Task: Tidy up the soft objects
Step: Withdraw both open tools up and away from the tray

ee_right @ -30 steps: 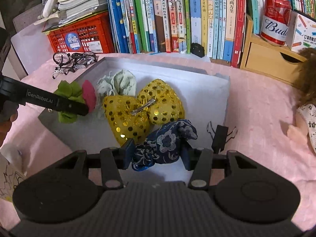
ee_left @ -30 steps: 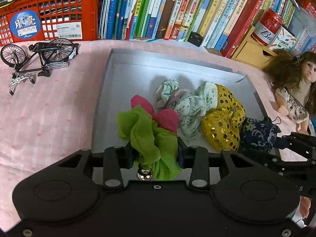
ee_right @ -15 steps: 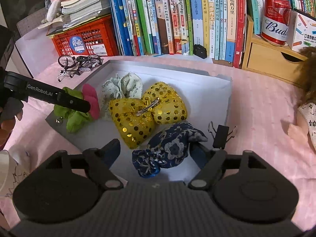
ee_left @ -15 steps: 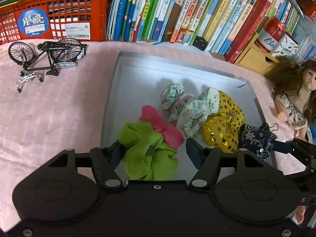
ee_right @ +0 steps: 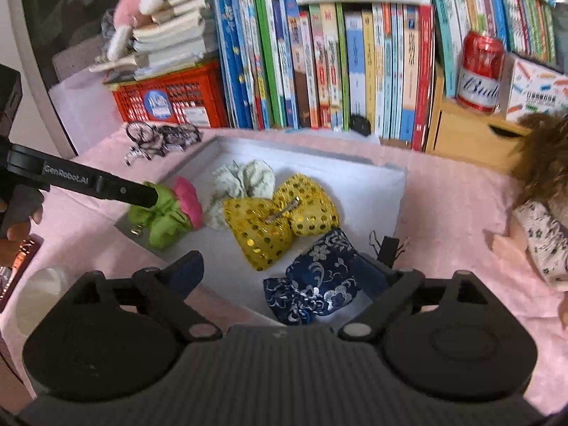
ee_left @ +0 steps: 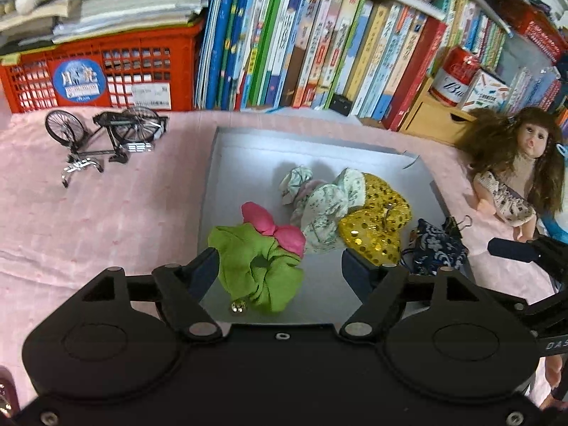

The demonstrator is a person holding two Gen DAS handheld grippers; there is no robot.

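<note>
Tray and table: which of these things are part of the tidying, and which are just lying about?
Job: tray, green bow, pale floral bow, gold sequin bow, navy bow.

Lying about: toy bicycle, doll, can, red crate, books, binder clip.

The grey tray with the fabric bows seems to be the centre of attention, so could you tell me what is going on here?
A person holds a gripper in each hand over the grey tray. The left gripper has just been opening its jaws around the green and pink bow, which lies free in the tray. The right gripper has likewise been opening around the navy patterned bow. A gold sequin bow and a pale floral bow lie there too.
</note>
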